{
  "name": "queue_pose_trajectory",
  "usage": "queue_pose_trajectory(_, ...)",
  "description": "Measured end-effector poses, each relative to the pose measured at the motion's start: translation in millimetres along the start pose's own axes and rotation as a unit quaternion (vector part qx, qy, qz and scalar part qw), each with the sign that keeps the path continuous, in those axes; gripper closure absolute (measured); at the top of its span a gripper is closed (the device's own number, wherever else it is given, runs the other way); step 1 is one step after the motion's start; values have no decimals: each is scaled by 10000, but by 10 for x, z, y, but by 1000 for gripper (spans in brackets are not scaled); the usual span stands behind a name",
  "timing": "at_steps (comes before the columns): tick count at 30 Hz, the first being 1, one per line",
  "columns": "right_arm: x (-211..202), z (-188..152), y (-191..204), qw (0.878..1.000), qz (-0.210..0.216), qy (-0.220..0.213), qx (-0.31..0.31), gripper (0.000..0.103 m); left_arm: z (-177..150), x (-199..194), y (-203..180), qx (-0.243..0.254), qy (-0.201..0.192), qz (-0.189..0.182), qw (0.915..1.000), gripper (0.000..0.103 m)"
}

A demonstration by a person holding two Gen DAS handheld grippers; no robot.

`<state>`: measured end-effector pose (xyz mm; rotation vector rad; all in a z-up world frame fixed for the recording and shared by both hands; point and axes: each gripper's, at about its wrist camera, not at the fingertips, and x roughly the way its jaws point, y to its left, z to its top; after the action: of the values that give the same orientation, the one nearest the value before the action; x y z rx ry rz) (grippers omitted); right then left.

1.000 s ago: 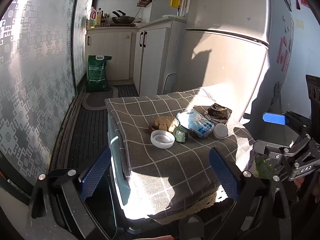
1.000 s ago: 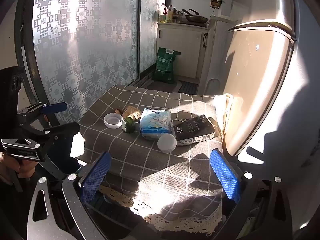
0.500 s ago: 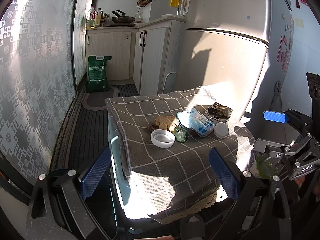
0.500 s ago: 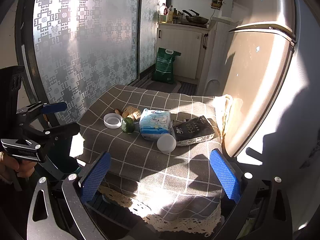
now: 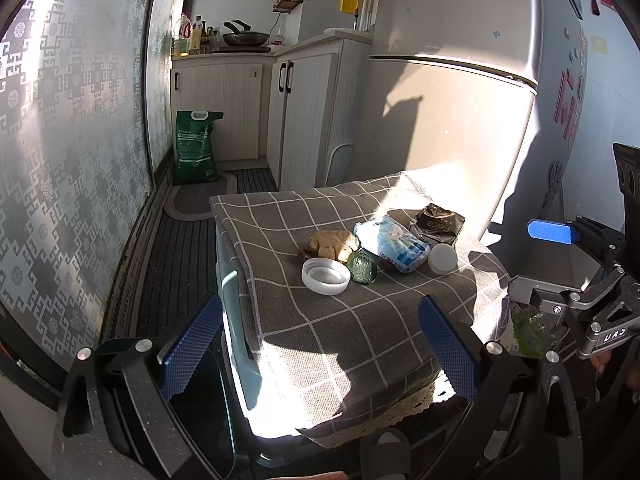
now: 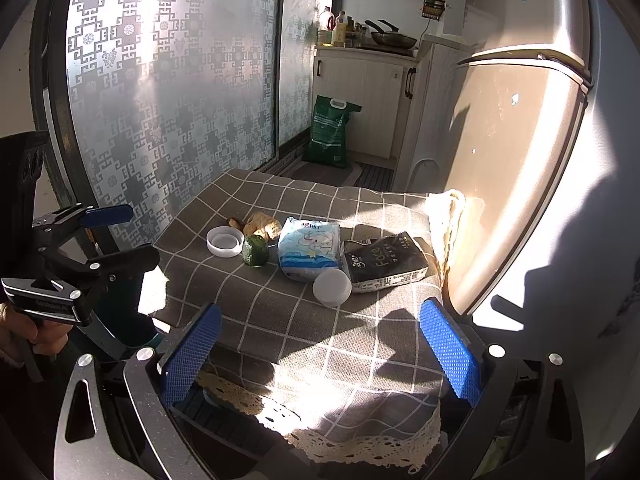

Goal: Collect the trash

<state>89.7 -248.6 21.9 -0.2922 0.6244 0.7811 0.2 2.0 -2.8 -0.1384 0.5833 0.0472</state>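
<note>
Both grippers — left gripper (image 5: 320,344) and right gripper (image 6: 320,348) — spread, empty; crinkled pale-blue plastic tissue pack (image 6: 309,248) likely light, soft: pinch 1 edge.

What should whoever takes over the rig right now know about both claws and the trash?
Left claw: open, empty, short of the table.
Right claw: open, empty, at the table's near edge.
On the cloth, clustered: lid, green ball, brown lump, blue pack, black pack, white cup on its side.
Done: nothing picked up, as far as visible.
Left: collect all six; no bin clearly visible.
</note>
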Motion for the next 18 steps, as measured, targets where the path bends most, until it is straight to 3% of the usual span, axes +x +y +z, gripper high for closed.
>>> queue_pose_trajectory(18, 7, -2, -14, 10000, -11, 4, -2, 3, 3, 2, -2, 6, 2, 4, 10000, 3)
